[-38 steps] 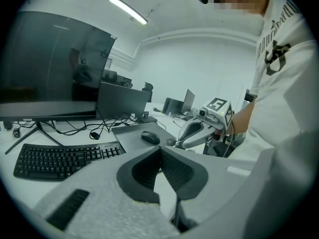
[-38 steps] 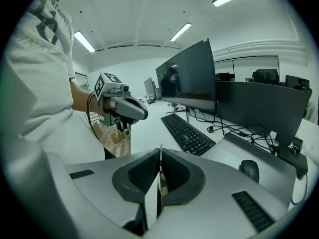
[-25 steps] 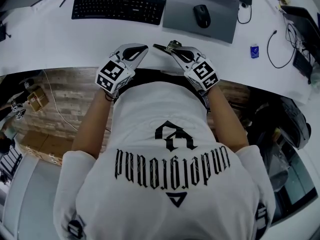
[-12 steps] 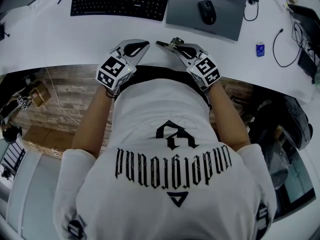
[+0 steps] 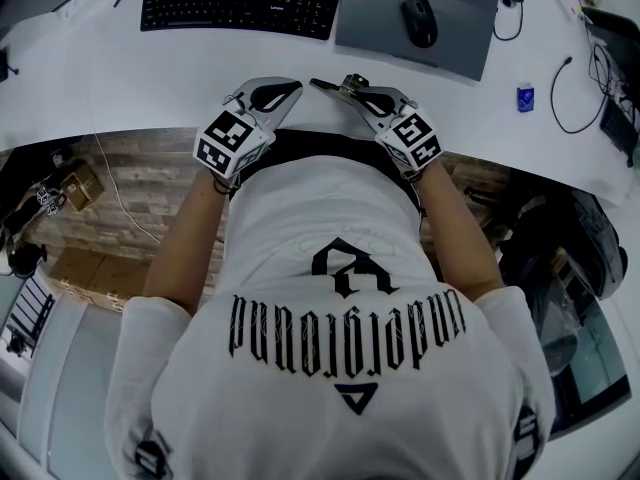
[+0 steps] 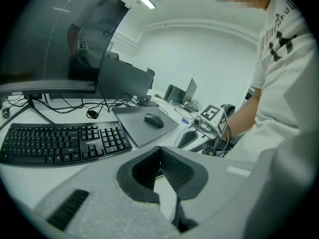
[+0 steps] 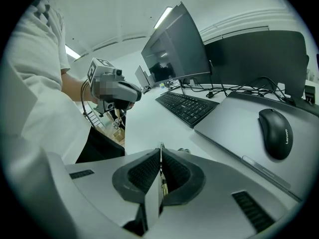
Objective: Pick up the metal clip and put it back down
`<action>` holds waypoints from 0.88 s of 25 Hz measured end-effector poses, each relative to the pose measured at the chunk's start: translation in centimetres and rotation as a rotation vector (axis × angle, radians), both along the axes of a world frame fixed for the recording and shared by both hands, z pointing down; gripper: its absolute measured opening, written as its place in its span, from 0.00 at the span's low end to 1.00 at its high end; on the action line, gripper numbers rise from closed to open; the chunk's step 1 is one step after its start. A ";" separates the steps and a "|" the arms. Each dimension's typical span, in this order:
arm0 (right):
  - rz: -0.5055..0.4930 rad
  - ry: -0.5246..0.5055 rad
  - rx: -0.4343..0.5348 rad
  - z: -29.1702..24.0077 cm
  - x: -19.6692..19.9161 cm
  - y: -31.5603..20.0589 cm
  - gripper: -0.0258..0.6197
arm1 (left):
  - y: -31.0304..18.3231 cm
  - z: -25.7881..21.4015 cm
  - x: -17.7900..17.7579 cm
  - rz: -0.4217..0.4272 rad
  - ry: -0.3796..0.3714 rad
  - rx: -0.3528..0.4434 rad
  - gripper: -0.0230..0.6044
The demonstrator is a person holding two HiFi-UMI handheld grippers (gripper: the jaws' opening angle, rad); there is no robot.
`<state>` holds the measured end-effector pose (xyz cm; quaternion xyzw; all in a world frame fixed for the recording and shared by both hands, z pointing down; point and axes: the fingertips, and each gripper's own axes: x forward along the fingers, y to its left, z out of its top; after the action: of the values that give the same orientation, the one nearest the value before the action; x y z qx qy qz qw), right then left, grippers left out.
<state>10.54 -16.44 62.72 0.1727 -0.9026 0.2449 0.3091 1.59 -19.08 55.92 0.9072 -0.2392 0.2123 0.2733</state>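
Pinching the metal clip (image 5: 330, 86) tight between them, right tongs (image 7: 160, 149); left tongs (image 6: 159, 148) pressed together, empty

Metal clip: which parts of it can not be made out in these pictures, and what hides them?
- Right gripper view: the small silver metal clip shows only as a thin edge. The dark ribbed pads of the shut right tool cover its flat sides.
- Head view: the clip is too small to show its shape, or whether it touches the white table.
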 end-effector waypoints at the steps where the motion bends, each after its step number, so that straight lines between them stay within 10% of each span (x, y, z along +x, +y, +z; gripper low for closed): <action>1: -0.001 0.002 -0.003 0.2 0.0 0.0 0.08 | 0.0 0.1 0.0 0.003 0.000 -0.002 0.06; 22: -0.020 0.062 0.036 2.4 1.3 -2.3 0.08 | -0.9 0.9 -0.1 0.040 -0.007 -0.028 0.06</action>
<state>11.79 -18.75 65.16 0.1769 -0.8985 0.2201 0.3360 1.48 -20.03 56.81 0.9072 -0.2188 0.2241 0.2808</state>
